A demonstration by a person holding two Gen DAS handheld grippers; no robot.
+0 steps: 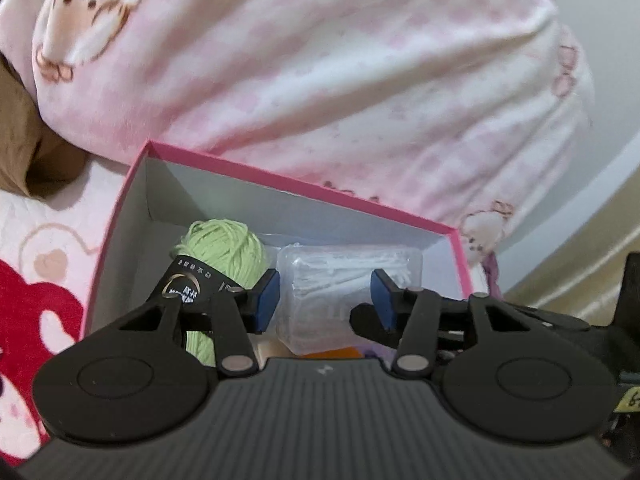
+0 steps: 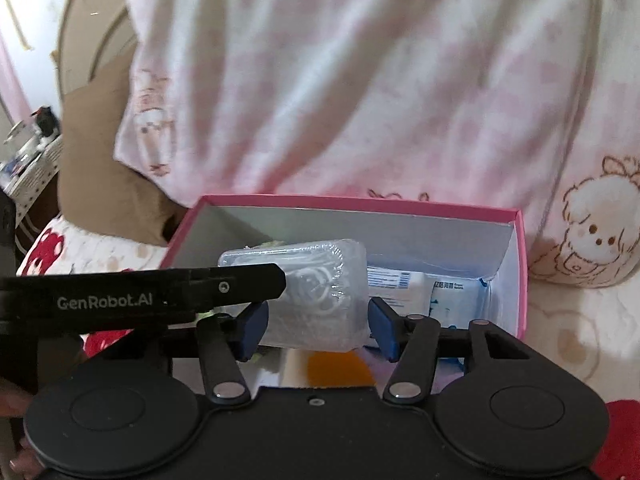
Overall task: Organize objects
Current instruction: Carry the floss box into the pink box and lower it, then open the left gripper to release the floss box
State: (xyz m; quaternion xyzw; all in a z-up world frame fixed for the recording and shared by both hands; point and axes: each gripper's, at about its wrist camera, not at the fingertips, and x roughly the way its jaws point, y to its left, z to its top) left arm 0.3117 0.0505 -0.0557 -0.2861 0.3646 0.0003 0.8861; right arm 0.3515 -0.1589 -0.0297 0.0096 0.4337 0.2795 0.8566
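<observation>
Clear plastic case point(image 2: 304, 292) sits crosswise in the pink box point(image 2: 520, 264), clamped at its ends between the right claw point(image 2: 318, 326) pads; the left claw point(image 1: 326, 300) straddles it half-open, apparently not pressing.

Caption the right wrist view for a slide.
Right gripper closes around a clear plastic box of cotton swabs over an open pink cardboard box on bedding.
</observation>
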